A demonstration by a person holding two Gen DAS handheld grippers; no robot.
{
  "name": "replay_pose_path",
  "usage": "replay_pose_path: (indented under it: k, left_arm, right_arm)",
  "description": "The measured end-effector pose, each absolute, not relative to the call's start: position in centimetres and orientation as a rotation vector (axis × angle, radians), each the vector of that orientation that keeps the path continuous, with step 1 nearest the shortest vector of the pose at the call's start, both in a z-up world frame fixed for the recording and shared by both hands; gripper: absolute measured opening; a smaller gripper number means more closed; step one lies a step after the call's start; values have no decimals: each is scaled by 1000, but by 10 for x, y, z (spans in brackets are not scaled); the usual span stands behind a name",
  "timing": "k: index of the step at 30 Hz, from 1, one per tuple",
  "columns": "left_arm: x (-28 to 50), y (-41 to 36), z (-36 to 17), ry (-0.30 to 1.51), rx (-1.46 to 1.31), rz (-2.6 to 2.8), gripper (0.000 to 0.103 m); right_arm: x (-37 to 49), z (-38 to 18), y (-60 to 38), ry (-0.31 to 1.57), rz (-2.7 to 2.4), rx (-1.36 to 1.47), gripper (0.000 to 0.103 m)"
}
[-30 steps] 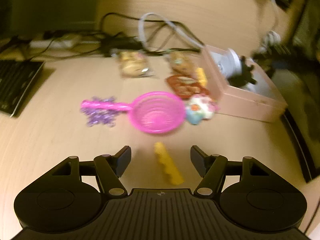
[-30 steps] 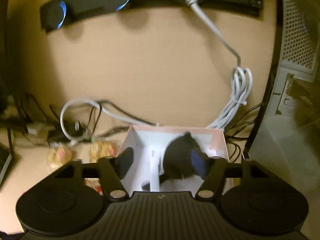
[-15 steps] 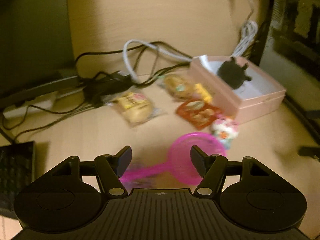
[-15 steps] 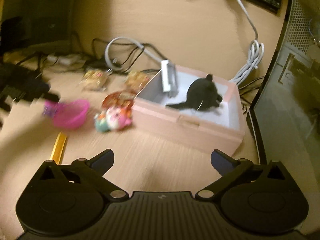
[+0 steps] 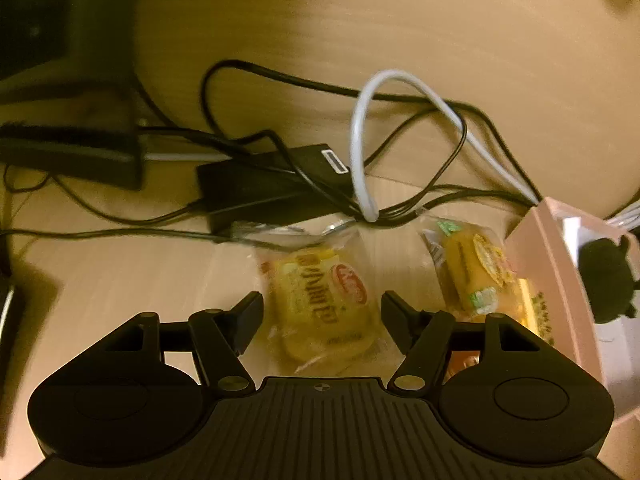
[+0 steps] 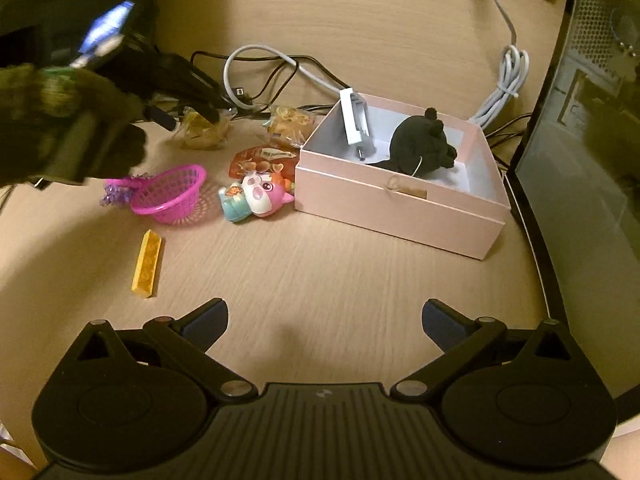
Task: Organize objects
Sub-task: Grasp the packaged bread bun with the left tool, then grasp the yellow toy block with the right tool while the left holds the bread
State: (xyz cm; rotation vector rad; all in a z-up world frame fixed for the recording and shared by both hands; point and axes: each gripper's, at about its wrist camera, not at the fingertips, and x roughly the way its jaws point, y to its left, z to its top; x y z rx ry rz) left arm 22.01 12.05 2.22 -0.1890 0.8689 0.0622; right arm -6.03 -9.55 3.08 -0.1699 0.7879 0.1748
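left gripper (image 5: pixel 322 310) tilted over snack packet (image 5: pixel 320 304), jaws apart

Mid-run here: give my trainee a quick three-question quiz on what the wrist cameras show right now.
1. True or false: the pink box is empty.
2. What lies between the left gripper jaws?
A. yellow block
B. wrapped pastry
C. pink strainer
3. What is the right gripper holding?

Key:
1. False: a black plush toy and a white charger are inside.
2. B, the wrapped pastry, not yet gripped.
3. Nothing; it is open.
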Motion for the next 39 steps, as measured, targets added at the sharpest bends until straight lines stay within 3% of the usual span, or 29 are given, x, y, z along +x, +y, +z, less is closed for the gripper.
replay_pose_path:
  k: [6, 8, 11, 18, 26, 31, 33, 34, 39]
  left_arm:
    - [226, 111, 10, 868, -148, 80, 69]
    - [222, 112, 11, 857, -155, 70, 61]
    - [206, 117, 20, 842, -168, 67, 58]
    - [118, 140, 72, 785, -305, 12, 57]
    - [19, 118, 102, 844, -216, 8, 56]
    - [-11, 107, 101, 864, -154, 45, 56]
    - [-18, 106, 100, 872, -133, 62, 56]
    - [-20, 107, 101, 874, -129, 67, 56]
    - [-28, 110, 100, 876, -146, 75, 56]
  right_arm:
    - [-66, 29, -102, 793, 132, -155, 103]
    - [-70, 28, -102, 768, 105, -161, 103]
    - [-74, 28, -103, 727, 73, -159, 103]
    - [-65, 26, -85, 763, 198, -194, 103]
    - [-52, 13, -23, 789, 418, -230, 102]
    - [-31, 2, 15, 809, 513, -265, 81]
    - [-23, -2, 24, 831, 530, -262, 62]
    - [-21, -5, 27, 843, 539, -261, 61]
    - [-18, -2, 34, 845, 587, -269, 22]
